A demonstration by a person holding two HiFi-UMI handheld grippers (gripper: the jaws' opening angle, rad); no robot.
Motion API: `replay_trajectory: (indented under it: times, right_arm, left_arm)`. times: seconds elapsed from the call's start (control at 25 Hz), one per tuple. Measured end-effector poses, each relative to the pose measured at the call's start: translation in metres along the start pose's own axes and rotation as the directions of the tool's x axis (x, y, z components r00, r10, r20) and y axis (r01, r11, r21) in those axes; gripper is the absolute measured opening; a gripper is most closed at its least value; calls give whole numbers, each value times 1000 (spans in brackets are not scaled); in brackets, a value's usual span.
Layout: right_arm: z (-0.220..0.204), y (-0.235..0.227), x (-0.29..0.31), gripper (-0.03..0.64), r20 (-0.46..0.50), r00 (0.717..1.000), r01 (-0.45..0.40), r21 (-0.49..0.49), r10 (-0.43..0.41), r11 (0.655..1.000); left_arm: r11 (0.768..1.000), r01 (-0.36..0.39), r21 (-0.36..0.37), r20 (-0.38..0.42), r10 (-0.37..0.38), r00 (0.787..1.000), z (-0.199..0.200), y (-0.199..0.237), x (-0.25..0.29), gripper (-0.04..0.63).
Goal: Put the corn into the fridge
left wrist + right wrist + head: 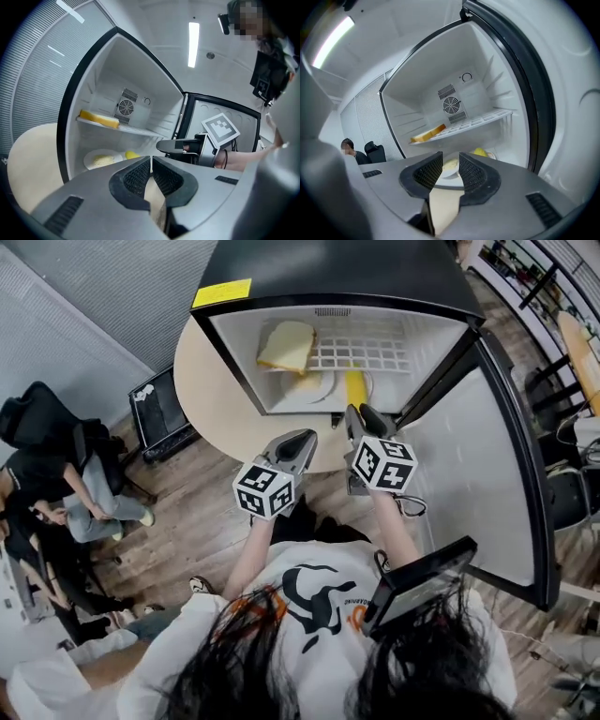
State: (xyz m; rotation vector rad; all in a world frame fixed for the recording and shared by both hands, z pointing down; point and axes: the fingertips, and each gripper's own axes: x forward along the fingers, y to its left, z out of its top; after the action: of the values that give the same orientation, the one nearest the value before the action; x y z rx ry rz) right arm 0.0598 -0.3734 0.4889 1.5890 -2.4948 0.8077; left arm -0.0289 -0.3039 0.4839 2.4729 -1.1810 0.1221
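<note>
The yellow corn lies on the fridge floor, beside a white plate; it also shows as the corn in the right gripper view and the corn in the left gripper view. My right gripper hovers just outside the fridge opening, right in front of the corn. Its jaws stand a narrow gap apart with nothing between them. My left gripper hangs beside it, a little further out, with its jaws together and empty.
The small fridge stands on a round beige table, its door swung open to the right. A bread slice lies on the wire shelf. A person sits at left; a black box sits on the floor.
</note>
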Motion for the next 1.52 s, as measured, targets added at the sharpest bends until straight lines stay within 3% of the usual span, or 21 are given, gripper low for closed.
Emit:
replay_trajectory:
  times: [0.36, 0.92, 1.52]
  right_arm:
    - [-24, 8, -31, 92, -16, 999, -34, 21, 34, 999]
    - [-30, 22, -60, 66, 27, 1000, 6, 61, -8, 998]
    - [-99, 134, -120, 63, 22, 999, 44, 68, -46, 997]
  left_arm:
    - [999, -25, 21, -19, 26, 999, -18, -30, -16, 12]
    - [997, 49, 61, -19, -48, 999, -16, -54, -33, 13]
    - [987, 133, 85, -19, -132, 991, -38, -58, -159, 12]
